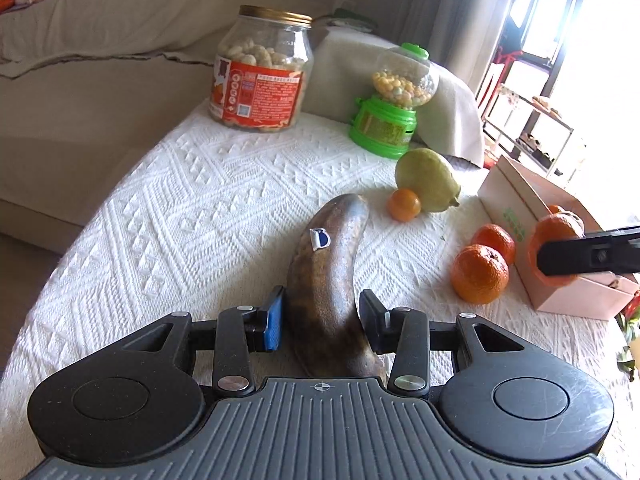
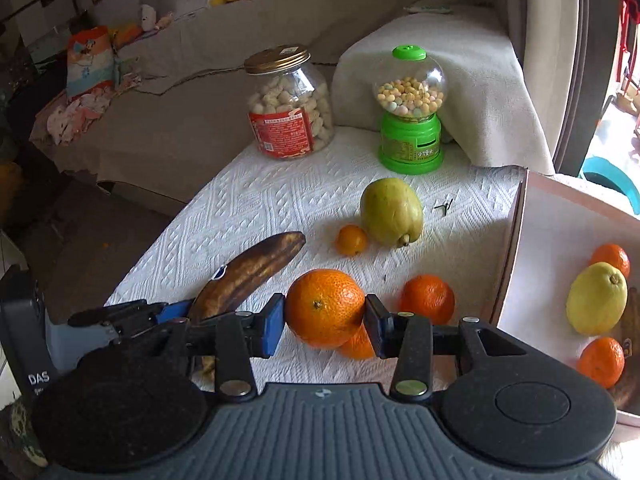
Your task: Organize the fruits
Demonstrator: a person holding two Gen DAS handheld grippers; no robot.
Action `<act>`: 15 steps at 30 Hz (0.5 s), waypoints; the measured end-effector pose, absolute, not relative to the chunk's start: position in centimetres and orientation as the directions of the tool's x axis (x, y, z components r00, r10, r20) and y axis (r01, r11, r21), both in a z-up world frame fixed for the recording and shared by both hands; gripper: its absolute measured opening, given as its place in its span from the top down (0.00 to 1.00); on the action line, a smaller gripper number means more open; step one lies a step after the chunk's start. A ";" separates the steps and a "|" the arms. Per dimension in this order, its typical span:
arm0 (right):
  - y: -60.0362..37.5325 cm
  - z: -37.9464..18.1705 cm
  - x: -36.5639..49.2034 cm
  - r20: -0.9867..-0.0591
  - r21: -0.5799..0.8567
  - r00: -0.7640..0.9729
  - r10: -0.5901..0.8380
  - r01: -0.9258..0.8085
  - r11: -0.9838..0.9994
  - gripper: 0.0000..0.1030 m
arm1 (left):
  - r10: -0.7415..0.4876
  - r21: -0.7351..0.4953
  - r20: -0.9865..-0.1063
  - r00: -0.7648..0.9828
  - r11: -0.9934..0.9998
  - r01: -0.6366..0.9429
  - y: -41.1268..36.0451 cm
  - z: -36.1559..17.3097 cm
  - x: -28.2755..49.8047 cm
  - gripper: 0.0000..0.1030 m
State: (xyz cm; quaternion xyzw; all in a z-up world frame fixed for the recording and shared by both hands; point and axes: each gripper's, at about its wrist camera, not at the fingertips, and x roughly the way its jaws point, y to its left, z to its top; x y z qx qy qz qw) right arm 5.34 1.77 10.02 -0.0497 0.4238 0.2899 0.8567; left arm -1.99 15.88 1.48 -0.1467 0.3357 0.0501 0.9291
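While the left gripper (image 1: 322,320) pinches a banana (image 1: 332,264) and the right gripper (image 2: 325,326) an orange (image 2: 324,306), both hang over a white quilted cloth (image 1: 180,216).

The box (image 2: 516,240) runs off the right edge, its contents partly cut.

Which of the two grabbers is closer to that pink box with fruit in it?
Right. The right gripper, clamping an orange, is just beside the pink box; the left gripper, shut on the banana, sits farther away across the cloth.
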 end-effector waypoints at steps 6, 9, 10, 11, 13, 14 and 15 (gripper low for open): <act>-1.0 6.8 -1.7 -0.729 -0.004 0.572 0.377 -0.554 0.832 0.59 | 0.020 -0.206 -0.627 0.779 0.960 -0.191 15.4 1.4 -2.4 0.56; -2.0 4.7 -3.5 -0.728 -0.018 0.582 0.362 -0.544 0.839 0.59 | 0.026 -0.202 -0.623 0.782 0.960 -0.194 15.2 1.4 -2.5 0.56; -2.2 4.2 -3.8 -0.726 -0.026 0.590 0.354 -0.539 0.842 0.59 | 0.028 -0.204 -0.625 0.780 0.959 -0.198 15.2 1.4 -2.6 0.57; -2.4 3.7 -4.0 -0.722 -0.033 0.598 0.348 -0.532 0.846 0.59 | 0.029 -0.203 -0.627 0.778 0.959 -0.200 15.2 1.5 -2.7 0.57; -2.8 3.1 -4.4 -0.713 -0.042 0.611 0.343 -0.525 0.850 0.57 | 0.035 -0.197 -0.632 0.774 0.959 -0.204 14.9 1.6 -2.9 0.57; -3.0 2.9 -4.6 -0.706 -0.040 0.617 0.348 -0.525 0.850 0.53 | 0.038 -0.192 -0.632 0.774 0.960 -0.204 14.7 1.6 -3.0 0.57; -3.2 2.8 -4.8 -0.701 -0.037 0.620 0.352 -0.525 0.850 0.48 | 0.039 -0.189 -0.632 0.774 0.961 -0.203 14.6 1.6 -3.2 0.57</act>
